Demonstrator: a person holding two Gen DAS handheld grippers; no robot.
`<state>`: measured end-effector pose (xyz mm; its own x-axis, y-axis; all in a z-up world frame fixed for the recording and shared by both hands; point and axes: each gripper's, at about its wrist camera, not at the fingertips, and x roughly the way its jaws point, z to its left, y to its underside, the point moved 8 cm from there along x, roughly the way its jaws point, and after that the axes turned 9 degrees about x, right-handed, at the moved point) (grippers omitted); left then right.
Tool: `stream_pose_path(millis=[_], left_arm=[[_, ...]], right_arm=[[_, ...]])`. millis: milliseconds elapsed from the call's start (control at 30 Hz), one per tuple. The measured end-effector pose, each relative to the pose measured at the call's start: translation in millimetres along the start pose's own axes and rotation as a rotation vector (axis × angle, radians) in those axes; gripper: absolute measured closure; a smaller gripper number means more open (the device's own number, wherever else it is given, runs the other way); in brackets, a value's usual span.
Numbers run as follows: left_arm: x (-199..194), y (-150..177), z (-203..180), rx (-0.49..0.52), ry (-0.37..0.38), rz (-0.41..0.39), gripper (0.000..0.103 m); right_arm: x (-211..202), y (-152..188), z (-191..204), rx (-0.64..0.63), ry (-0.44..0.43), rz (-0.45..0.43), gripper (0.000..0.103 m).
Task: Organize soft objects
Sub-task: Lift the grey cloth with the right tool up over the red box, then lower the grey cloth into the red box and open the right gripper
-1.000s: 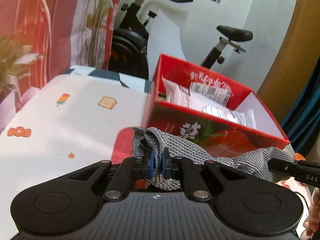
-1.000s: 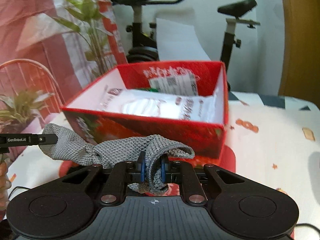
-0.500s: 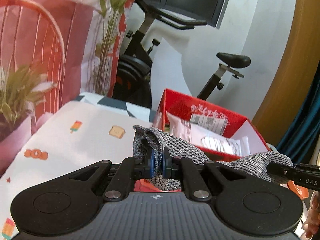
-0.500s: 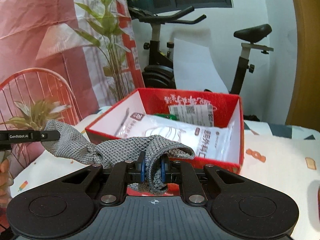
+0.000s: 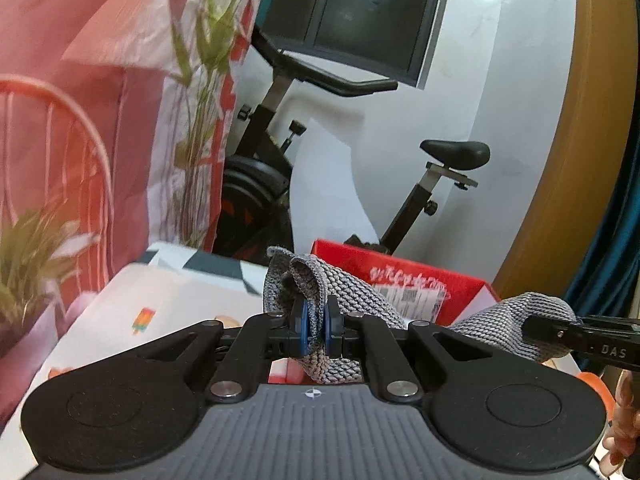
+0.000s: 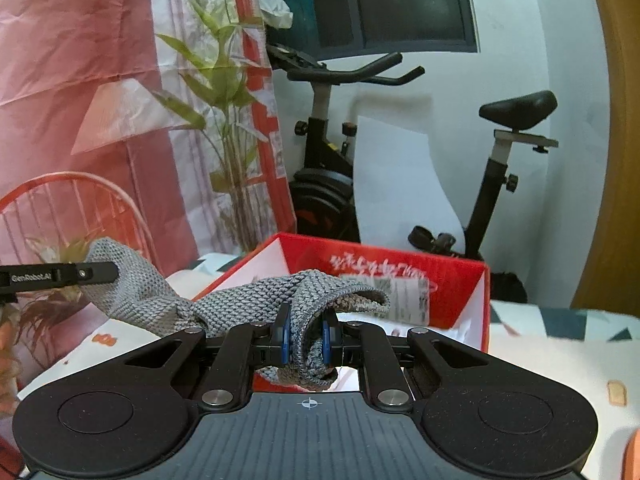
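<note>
Over the bench: both hands have lifted; the bench [image 5: 120, 312] with its cartoon-print cover and the red box [image 6: 452, 280] now sit lower in both views than a second ago.
Red box: open-topped, white packets with printed labels inside, just beyond the cloth.
Grey knitted cloth [image 6: 240, 304]: clear of the bench, slung between the two grippers, sagging and twisted midway, one end at each side.
Left gripper [image 5: 315, 330]: fingers narrow, clamped on a bunched end of the cloth.
Right gripper [image 6: 305, 338]: fingers narrow, pinching the other end, a fold looping over them.
Meaning: the cloth looks high enough to clear the near wall; carrying it over the box and lowering it in seems the likely step.
</note>
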<state>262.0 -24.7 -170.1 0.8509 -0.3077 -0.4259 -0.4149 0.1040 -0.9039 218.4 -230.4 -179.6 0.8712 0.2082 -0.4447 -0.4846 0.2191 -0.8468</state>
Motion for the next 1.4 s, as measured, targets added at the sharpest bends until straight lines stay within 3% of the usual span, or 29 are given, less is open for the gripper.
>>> stream_pose_path(millis=[167,233,367,600,800,1067,1400], left_arm=[[24.0,-29.4,-11.3,0.066,-0.007,-0.042,0.094],[38.4,-36.1,-17.5,0.076,0.008,-0.026,0.094],[70.5,-29.5,-40.0,0.149,0.064,0.068,0.094],[102.0,14.0,-67.9,0.241,0.162,0.253,0.094],[114.2,32.0,-70.6,0.217,0.216,0.324,0.094],[115.4,28.7,-83.5,0.182,0.279,0.327,0.094],[126.7,27.5,-68.1,0.252,0.184,0.342,0.094]], right_arm=[[22.2,-30.3,-18.1,-0.001,0.029,-0.019,0.090],[30.4,-37.6,-25.4,-0.003,0.039,-0.014,0.090],[47.7,-36.0,-38.8,-0.025,0.058,0.039,0.090],[75.3,6.4,-50.1,-0.044,0.071,0.197,0.090],[82.8,26.1,-56.9,-0.045,0.087,0.269,0.090],[61.3,12.5,-71.4,-0.044,0.106,0.281,0.090],[82.0,19.8,-61.5,-0.226,0.135,0.372,0.086]])
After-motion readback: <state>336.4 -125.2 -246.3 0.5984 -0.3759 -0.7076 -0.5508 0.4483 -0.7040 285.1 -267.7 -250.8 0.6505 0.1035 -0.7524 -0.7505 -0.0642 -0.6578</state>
